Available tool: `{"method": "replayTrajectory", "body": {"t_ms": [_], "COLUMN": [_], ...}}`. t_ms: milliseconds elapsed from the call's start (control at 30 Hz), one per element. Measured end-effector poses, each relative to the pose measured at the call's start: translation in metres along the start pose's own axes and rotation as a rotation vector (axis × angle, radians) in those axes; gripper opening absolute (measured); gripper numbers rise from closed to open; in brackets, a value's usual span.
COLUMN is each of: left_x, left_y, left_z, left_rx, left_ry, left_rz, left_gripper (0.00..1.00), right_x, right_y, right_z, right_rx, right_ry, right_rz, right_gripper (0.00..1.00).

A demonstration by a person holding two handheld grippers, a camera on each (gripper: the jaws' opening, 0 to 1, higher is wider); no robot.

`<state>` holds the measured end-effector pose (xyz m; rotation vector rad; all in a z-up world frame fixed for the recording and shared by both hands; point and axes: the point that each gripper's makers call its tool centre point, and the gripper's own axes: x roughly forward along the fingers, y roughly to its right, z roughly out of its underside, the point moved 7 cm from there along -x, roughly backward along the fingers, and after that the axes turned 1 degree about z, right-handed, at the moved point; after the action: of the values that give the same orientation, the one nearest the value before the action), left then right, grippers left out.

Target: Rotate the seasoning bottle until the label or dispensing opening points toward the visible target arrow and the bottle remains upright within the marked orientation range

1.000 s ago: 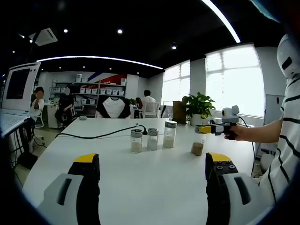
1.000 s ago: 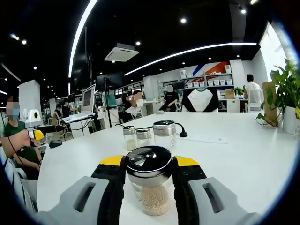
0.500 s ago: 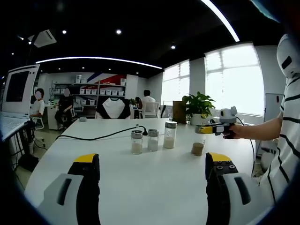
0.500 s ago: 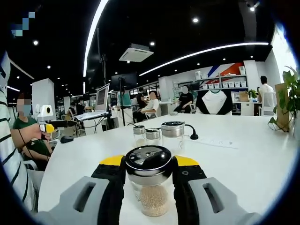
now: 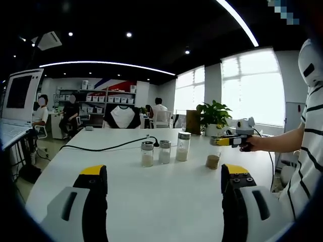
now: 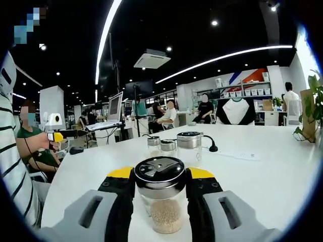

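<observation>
White table (image 6: 262, 181), right tongs (image 6: 160, 184) clamping upright seasoning bottle (image 6: 160, 199) — no readable label

On the counter (image 5: 166, 191), three bottles (image 5: 164, 150) stand in a row; the seasoning bottle (image 5: 213, 155) stands to their right, a potted plant (image 5: 214, 116) behind it at the far edge.

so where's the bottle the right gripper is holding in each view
Left gripper view: the held bottle is right of centre on the white table, clamped by the right gripper coming in from the right.
Right gripper view: the same bottle sits bottom centre, between that view's own jaws.
Shared landmark: the row of three other bottles on the table.
</observation>
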<state>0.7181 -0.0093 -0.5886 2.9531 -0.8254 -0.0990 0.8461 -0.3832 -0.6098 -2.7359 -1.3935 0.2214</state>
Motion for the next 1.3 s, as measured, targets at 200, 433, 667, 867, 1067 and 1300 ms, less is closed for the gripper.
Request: {"method": "replayTrajectory", "body": {"t_ms": [200,433,667,867,1067,1300], "left_x": [-0.001,0.002,0.005,0.008,0.010,0.012], "left_y": [-0.001,-0.002,0.000,0.001,0.002,-0.001], "left_z": [0.002,0.000,0.000,-0.003,-0.004,-0.008], "left_rx": [-0.005,-0.009,-0.004,0.002,0.032,0.024], "left_ry": [-0.002,0.008,0.011,0.019,0.003,0.018], "left_rz": [-0.003,-0.005,0.002,-0.002,-0.008,-0.019], "left_gripper": [0.99,0.99,0.99,0.99,0.99,0.97], "right_x": [-0.007,-0.012,-0.018,-0.025,-0.034,-0.043], "right_y": [-0.001,-0.008,-0.017,-0.021,-0.024,-0.025], "right_z": [-0.007,-0.019,-0.034,-0.038,-0.035,-0.031], "right_rx": [0.030,-0.034,-0.080,-0.108,-0.117,-0.125], "right_ry": [0.056,0.070,0.103,0.109,0.131,0.138], "right_rz": [0.013,0.038,0.069,0.124,0.175,0.240], "right_gripper": [0.48,0.55,0.58,0.66,0.71,0.86]}}
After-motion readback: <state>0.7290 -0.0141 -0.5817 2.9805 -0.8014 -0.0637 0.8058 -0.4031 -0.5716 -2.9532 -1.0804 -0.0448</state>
